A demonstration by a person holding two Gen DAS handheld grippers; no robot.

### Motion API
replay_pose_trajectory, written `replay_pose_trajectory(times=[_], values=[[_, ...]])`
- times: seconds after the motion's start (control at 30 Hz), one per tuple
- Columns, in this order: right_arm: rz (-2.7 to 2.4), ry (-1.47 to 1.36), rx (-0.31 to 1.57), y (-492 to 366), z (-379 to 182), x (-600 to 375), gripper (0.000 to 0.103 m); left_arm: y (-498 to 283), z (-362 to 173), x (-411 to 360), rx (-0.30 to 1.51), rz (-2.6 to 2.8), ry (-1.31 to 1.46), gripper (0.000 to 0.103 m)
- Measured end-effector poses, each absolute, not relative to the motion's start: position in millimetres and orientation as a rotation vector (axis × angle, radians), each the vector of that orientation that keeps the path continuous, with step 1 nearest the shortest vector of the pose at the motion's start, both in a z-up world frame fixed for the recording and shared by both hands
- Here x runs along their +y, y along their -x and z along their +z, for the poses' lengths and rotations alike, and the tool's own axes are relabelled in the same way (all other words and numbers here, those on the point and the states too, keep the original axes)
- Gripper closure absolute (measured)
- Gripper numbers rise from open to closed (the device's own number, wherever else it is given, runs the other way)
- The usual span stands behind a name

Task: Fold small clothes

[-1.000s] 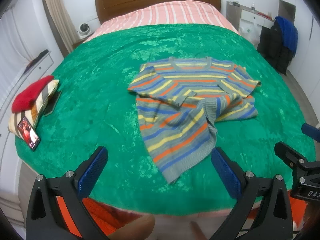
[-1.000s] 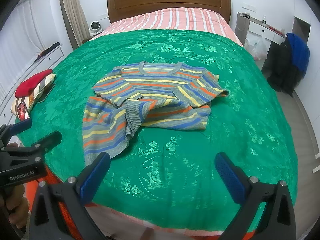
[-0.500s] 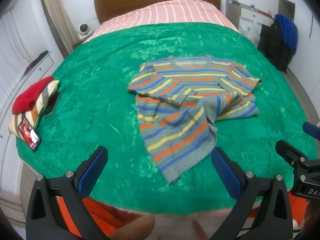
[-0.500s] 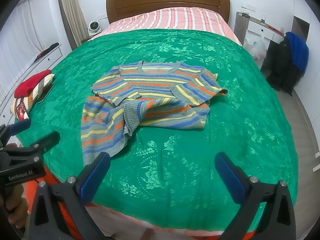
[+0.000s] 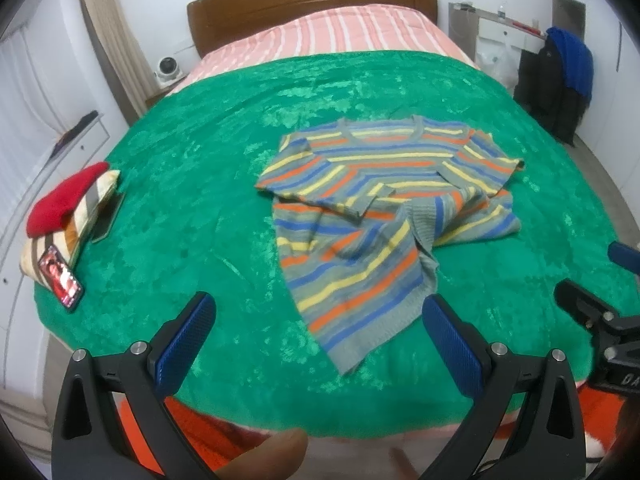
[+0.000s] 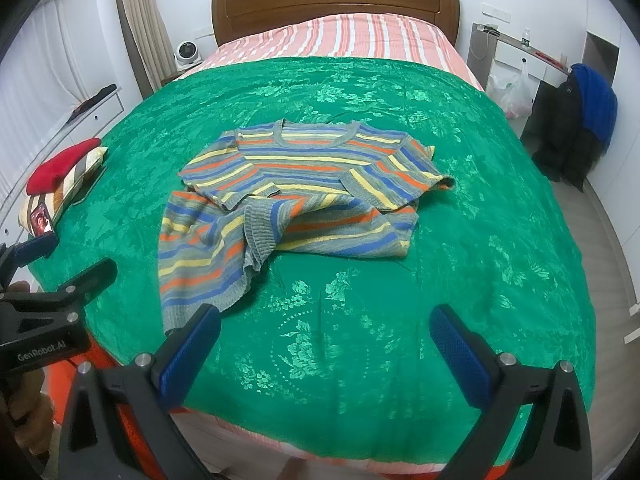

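A small striped sweater (image 5: 380,204), grey with orange, yellow and blue bands, lies rumpled on the green bedspread (image 5: 192,184). Its sleeves are folded over the chest and its lower hem is bunched toward the near left. It also shows in the right wrist view (image 6: 288,204). My left gripper (image 5: 320,332) is open and empty, above the bed's near edge, just short of the sweater's hem. My right gripper (image 6: 326,344) is open and empty, to the right of the hem. The left gripper (image 6: 40,264) shows at the left edge of the right wrist view.
A red garment on a striped pillow (image 5: 68,208) and a phone (image 5: 60,280) lie at the bed's left edge. A wooden headboard (image 6: 336,0) stands at the far end. A chair with dark and blue clothes (image 6: 576,128) stands at the right.
Both grippers have shifted slightly toward the bed. The sweater has not moved and both grippers stay open.
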State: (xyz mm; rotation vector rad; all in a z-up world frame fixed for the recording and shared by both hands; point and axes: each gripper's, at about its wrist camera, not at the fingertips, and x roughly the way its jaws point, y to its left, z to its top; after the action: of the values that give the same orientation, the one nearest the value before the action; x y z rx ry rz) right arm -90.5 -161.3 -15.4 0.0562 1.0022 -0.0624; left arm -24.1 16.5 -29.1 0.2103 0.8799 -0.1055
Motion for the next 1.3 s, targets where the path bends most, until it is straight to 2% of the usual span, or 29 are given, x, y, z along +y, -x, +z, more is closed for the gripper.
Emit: replay_pose_trajectory(times=[0.13,0.27,0.63,0.77,0.97,1.03,1.07,1.1,1.13,1.17,1.2,1.23,1.27,1.3], values=[[-0.079,-0.067,0.988,91.5,-13.3,-167.1,0.000,15.7,-44.0,23.7,0.889,-0.035,-0.269,0.000],[-0.100,-0.082,0.975,91.1,-14.4,-176.1,0.000,9.7,-62.1,45.2,0.973,-0.059,-0.182,0.000],[-0.105,-0.165,1.005,85.6,-58.7,-199.1,0.000,-4.8,-131.1,47.3,1.134,-0.115,-0.124,0.000],[-0.074,-0.169,0.991,81.0,-63.7,-200.8,0.000,-7.1,-139.1,44.1,1.144,-0.201,-0.059,0.000],[0.033,-0.255,0.975,30.1,-78.1,-206.3,0.000,-23.8,-163.9,33.1,1.178,-0.240,-0.051,0.002],[0.092,-0.348,1.020,-7.5,-93.3,-207.4,0.000,-25.5,-169.2,28.8,1.180,-0.245,-0.046,0.015],[0.101,-0.382,1.037,-21.2,-99.8,-207.4,0.000,-27.0,-172.0,27.7,1.188,-0.243,-0.048,0.031],[0.108,-0.433,1.068,-41.5,-111.2,-206.7,0.000,-28.2,-173.6,26.6,1.198,-0.244,-0.050,0.042],[0.111,-0.473,1.088,-52.7,-119.1,-207.0,0.000,-28.7,-174.9,25.3,1.196,-0.242,-0.051,0.046],[0.115,-0.521,1.105,-62.7,-126.8,-207.5,0.001,-27.9,-174.3,25.5,1.182,-0.242,-0.045,0.062],[0.139,-0.596,1.120,-74.4,-137.4,-208.9,0.012,-27.7,-173.7,26.1,1.172,-0.245,-0.039,0.091],[0.158,-0.633,1.128,-80.0,-143.3,-209.3,0.026,-28.2,-173.3,27.0,1.174,-0.258,-0.026,0.098],[0.166,-0.650,1.135,-82.6,-147.3,-210.4,0.063,-26.9,-172.0,30.9,1.177,-0.264,-0.009,0.098],[0.140,-0.652,1.131,-79.3,-147.1,-213.0,0.093,-26.3,-169.4,36.3,1.178,-0.271,0.015,0.099]])
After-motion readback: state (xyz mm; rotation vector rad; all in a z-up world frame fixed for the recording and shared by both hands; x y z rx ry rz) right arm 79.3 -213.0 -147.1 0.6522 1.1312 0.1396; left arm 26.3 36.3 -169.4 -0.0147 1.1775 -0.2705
